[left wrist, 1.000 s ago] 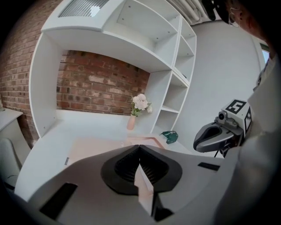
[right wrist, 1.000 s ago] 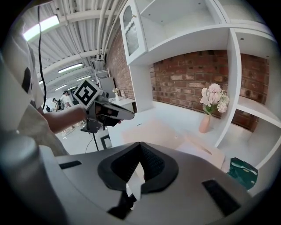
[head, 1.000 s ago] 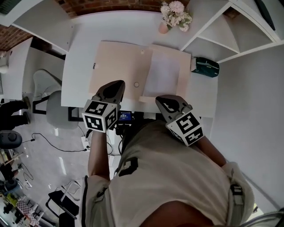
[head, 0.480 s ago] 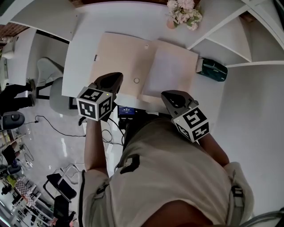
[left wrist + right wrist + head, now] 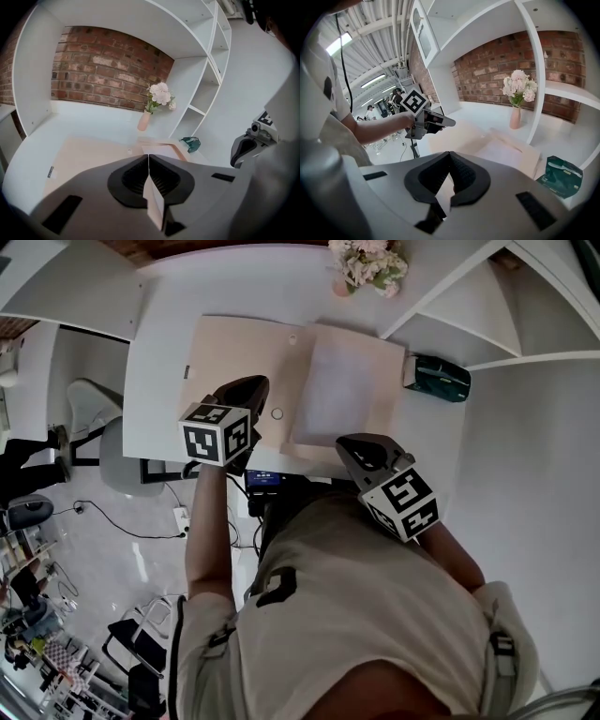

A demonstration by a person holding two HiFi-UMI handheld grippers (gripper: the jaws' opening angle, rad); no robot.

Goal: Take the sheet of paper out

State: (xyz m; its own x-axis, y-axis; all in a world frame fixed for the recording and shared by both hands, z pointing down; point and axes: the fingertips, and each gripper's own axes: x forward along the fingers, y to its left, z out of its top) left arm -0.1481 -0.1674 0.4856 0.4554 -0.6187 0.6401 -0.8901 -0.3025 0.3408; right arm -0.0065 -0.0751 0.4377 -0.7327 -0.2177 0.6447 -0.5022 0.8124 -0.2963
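Left gripper (image 5: 148,156), jaws together, beige folder (image 5: 89,150) ahead, flower vase (image 5: 144,121) beyond
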